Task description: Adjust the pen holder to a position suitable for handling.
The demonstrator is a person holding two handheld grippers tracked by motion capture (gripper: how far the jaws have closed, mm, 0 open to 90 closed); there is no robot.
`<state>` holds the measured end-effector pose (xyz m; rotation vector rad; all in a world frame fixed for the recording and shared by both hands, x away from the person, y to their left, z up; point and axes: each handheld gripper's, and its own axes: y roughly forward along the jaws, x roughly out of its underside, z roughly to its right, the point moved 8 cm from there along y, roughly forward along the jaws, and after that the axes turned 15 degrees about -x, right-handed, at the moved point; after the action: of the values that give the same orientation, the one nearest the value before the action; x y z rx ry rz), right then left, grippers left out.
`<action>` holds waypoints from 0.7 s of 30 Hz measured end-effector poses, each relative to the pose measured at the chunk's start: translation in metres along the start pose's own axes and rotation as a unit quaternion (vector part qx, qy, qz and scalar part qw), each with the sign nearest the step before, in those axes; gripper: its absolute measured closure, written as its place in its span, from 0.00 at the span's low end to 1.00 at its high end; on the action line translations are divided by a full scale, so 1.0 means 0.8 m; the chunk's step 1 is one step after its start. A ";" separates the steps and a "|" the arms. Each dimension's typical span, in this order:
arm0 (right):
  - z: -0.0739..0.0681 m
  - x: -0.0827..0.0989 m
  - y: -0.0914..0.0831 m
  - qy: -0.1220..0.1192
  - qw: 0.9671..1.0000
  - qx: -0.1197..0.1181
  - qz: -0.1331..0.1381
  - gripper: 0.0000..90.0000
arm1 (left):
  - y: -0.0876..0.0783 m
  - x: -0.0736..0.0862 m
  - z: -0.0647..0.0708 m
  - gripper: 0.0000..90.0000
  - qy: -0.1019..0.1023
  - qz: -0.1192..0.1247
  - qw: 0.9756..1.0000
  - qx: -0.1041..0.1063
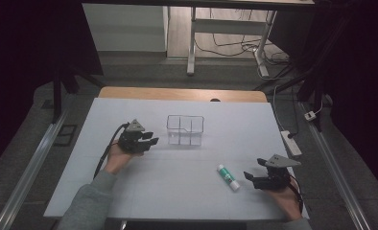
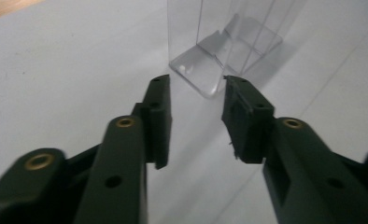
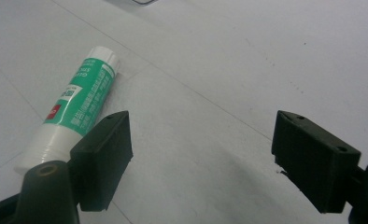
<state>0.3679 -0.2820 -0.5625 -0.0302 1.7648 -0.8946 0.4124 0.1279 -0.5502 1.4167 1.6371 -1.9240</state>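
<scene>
I had the right gripper (image 1: 260,176) gaping wide and empty just right of the glue stick (image 1: 228,177). The left gripper (image 1: 147,139) was part-open and empty by the clear box (image 1: 185,130). Risk: a jaw nudges the stick and it rolls.

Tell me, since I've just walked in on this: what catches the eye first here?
A clear plastic organizer stands mid-table on the white sheet, with the left gripper open just beside it. Nearer the person, a green-and-white glue stick lies flat, the open right gripper next to it.
</scene>
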 end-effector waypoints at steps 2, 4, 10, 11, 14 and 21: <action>0.000 0.000 0.000 0.000 1.000 0.000 0.000 0.22 | -0.010 0.004 0.001 0.57 -0.002 0.001 1.000 -0.001; 0.000 0.000 0.000 0.000 1.000 0.000 0.001 0.22 | -0.020 0.007 0.002 0.53 -0.002 0.005 1.000 -0.006; -0.001 0.000 0.000 -0.001 1.000 -0.002 0.002 0.22 | -0.045 0.029 0.008 0.46 0.000 0.010 1.000 -0.018; -0.001 -0.001 0.000 0.000 1.000 -0.002 0.002 0.22 | -0.049 0.034 0.008 0.46 0.000 0.010 1.000 -0.019; -0.001 -0.001 0.000 -0.001 1.000 -0.002 0.003 0.22 | -0.060 0.046 0.008 0.45 -0.002 0.011 1.000 -0.021; 0.001 0.001 -0.001 0.002 1.000 -0.001 0.000 0.22 | -0.078 0.071 0.006 0.42 -0.005 0.009 1.000 -0.025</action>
<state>0.3682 -0.2830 -0.5626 -0.0294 1.7697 -0.8938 0.3376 0.1669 -0.5558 1.3960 1.6492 -1.8643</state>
